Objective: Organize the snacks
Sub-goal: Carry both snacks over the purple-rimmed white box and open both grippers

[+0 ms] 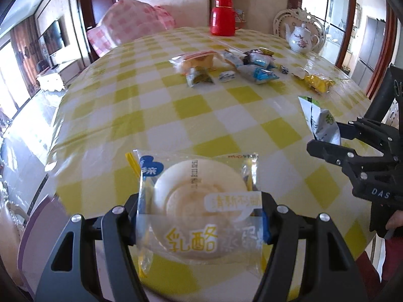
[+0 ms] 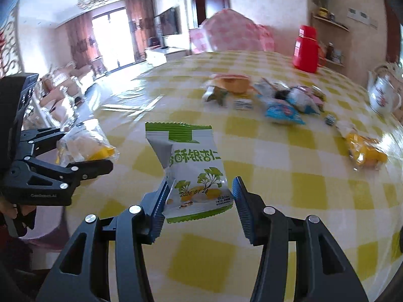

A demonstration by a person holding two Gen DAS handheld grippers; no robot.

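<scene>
Over the surface (image 1: 156, 115), near edge: both claws raised above the yellow-and-white checked cloth, each carrying one packet.
Left claw (image 1: 201, 216): closed on a clear-wrapped round cheese bun (image 1: 199, 201); both jaws press the wrapper's side edges, packet held flat and facing the camera, blue and yellow print legible.
Left claw seen from right wrist: at 9 o'clock, the same bun packet (image 2: 83, 143) pinched between its fingers.
Right claw (image 2: 200, 201): closed on a white-and-green nut packet (image 2: 194, 176); blue ridged pads grip its lower end, packet standing up with a crumpled fold near the green top band.
Right claw seen from left wrist: at 3 o'clock (image 1: 325, 136), the nut packet (image 1: 322, 123) sticking up from its tips.
Snack pile: far half of the surface, toward 12 o'clock, well apart from both claws; orange-topped cake pack (image 1: 196, 61), small green packet (image 1: 199, 78) just in front of it, blue-and-white wrappers (image 1: 257, 68) bunched to its right.
Yellow packet (image 1: 318, 83): alone at 2 o'clock, right of the pile.
Red flask (image 1: 223, 16): upright at far edge, 12 o'clock.
White teapot (image 1: 302, 37): far right, 1 o'clock, floral print.
Pink checked cushion (image 1: 128, 22): beyond the surface, 11 o'clock.
Blur: right wrist view smeared across the pile; small wrappers there not readable.
</scene>
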